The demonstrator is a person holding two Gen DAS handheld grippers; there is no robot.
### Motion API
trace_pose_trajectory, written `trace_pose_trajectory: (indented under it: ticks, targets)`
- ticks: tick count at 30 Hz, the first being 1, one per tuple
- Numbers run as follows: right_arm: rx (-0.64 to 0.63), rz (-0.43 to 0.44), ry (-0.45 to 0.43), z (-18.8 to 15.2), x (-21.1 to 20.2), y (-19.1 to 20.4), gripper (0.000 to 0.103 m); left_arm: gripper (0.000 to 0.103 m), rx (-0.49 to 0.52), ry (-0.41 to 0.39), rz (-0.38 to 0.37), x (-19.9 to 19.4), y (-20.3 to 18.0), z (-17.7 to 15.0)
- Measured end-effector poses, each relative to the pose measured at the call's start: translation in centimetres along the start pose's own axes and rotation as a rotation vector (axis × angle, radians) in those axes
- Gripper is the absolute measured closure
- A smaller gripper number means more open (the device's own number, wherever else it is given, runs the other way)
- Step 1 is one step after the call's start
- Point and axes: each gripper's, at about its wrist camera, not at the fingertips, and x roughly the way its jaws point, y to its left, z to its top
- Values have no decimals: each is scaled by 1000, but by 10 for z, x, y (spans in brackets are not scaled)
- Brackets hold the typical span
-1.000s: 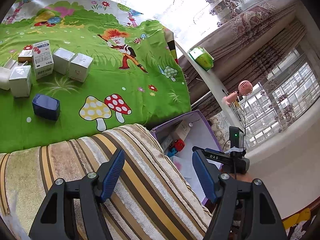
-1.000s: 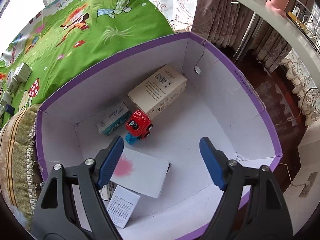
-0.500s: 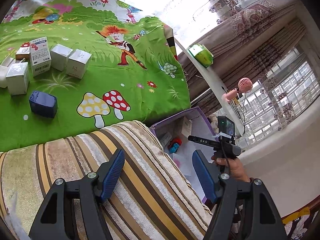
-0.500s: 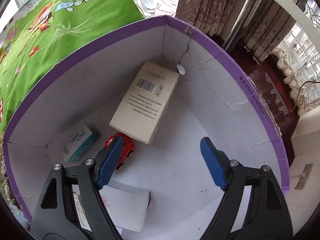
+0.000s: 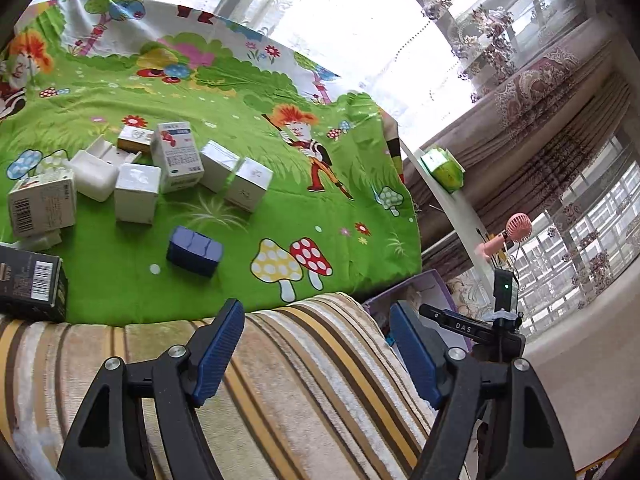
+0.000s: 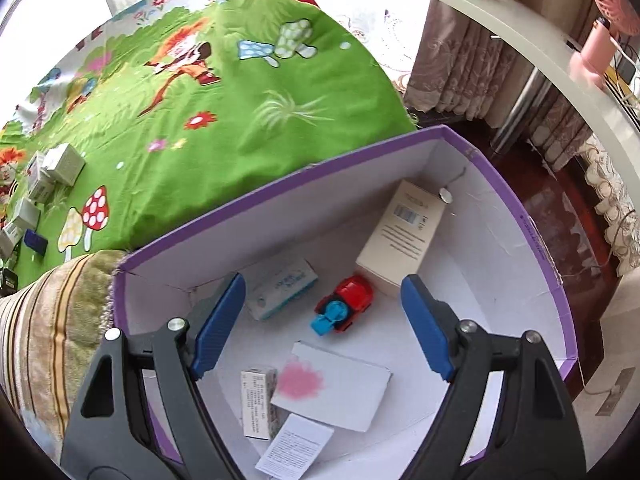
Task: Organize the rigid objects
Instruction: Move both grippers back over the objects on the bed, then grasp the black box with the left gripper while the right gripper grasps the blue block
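My left gripper (image 5: 316,350) is open and empty above a striped cushion (image 5: 280,392). Beyond it, on the green cartoon sheet (image 5: 280,200), lie a dark blue box (image 5: 195,251), a black box (image 5: 30,286) and a cluster of several white boxes (image 5: 136,178). My right gripper (image 6: 320,326) is open and empty above the purple-rimmed white box (image 6: 524,216). Inside it lie a red and blue toy car (image 6: 344,304), a long cream carton (image 6: 404,236), a teal and white carton (image 6: 282,294), a white box with a pink flower (image 6: 332,384) and two small cartons (image 6: 258,408).
A white shelf (image 6: 540,36) behind the purple box carries a green tissue pack (image 5: 442,166) and a pink fan (image 6: 608,20). Curtains and dark floor lie to the right. The right gripper's handle shows in the left wrist view (image 5: 476,330).
My right gripper has pulled back and up from the purple box, so its rim and the sheet show again. My left gripper has swung left, bringing more boxes into view.
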Motion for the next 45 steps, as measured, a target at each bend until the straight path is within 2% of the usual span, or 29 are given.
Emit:
trace_pose_trajectory:
  ticks: [3,6,12,14,16,20,28,34,40,41,43,45]
  targets:
    - [-21,36,-12,8,-4,17,20,20,-48,-59,68,-26,29,7]
    - [-54,69,-21,19,-6,39,20,19,-78,-94,150,-49,57,9]
    - [-126,153,-31,27,-15,90,20,11,-71,-79,345,-74,94,6]
    - [-147,176,-34,28,-17,108,19,8,-55,-60,386,-75,100,6]
    - [-165,205,-35,27,-19,127,18,1,-56,-52,404,-77,106,7]
    - [-221,254,-29,27,-21,166,18,0,-65,-26,445,-75,115,10]
    - [-346,328,12,20,-14,239,15,0,-8,122,523,-41,115,19]
    - [-414,311,37,19,0,272,15,0,-23,196,573,-19,129,26]
    - [-505,284,47,20,14,297,15,1,-8,224,597,-6,132,30]
    - [-518,277,46,20,16,301,15,3,-6,228,596,-4,133,30]
    - [-544,260,41,22,20,309,15,15,-10,240,598,-1,136,29]
    - [-576,242,31,24,24,317,15,15,-3,232,589,-1,135,29]
